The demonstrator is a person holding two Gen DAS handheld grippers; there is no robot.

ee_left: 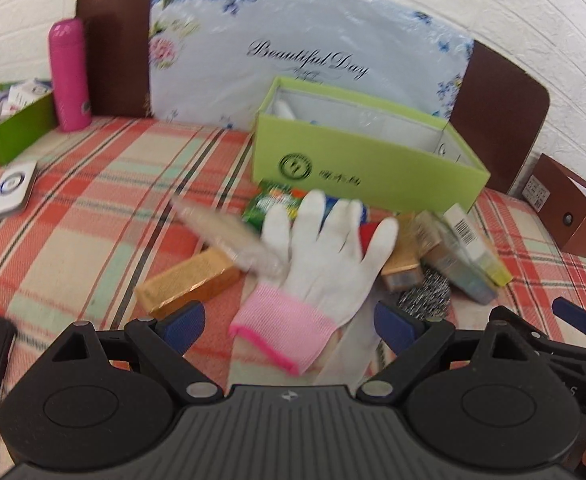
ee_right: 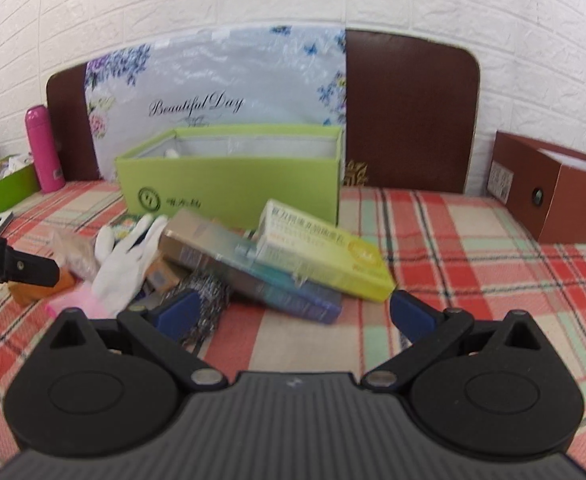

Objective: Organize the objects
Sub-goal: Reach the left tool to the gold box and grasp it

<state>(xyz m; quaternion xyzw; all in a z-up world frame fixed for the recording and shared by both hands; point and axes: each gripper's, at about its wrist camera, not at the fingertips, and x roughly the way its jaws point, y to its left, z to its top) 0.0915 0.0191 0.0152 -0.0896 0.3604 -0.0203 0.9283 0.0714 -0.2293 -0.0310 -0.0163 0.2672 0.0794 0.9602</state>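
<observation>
while both of your grippers hang with fingers spread wide and nothing between them, the light green box [ee_right: 229, 176] stands open at the back of the plaid cloth [ee_right: 473, 264], and the clutter lies in a heap just in front of it. the box is stiff card and looks almost empty, so it will slide if you knock it.

take the pale yellow carton [ee_right: 325, 256] next: rigid, light, resting tilted on the teal-and-gold carton [ee_right: 253, 272], best pinched across its narrow faces. your right gripper [ee_right: 293, 308] sits near them. the glossy orange-gold carton [ee_left: 189, 280] may slip, so close squarely.

the white glove [ee_left: 325, 256] is limp; your left gripper [ee_left: 289, 320] faces its pink cuff [ee_left: 281, 332], the thickest fold to bite. the steel scourer [ee_left: 425, 296], springy and snag-prone, touches the glove's edge, i think, though blur hides it.
</observation>
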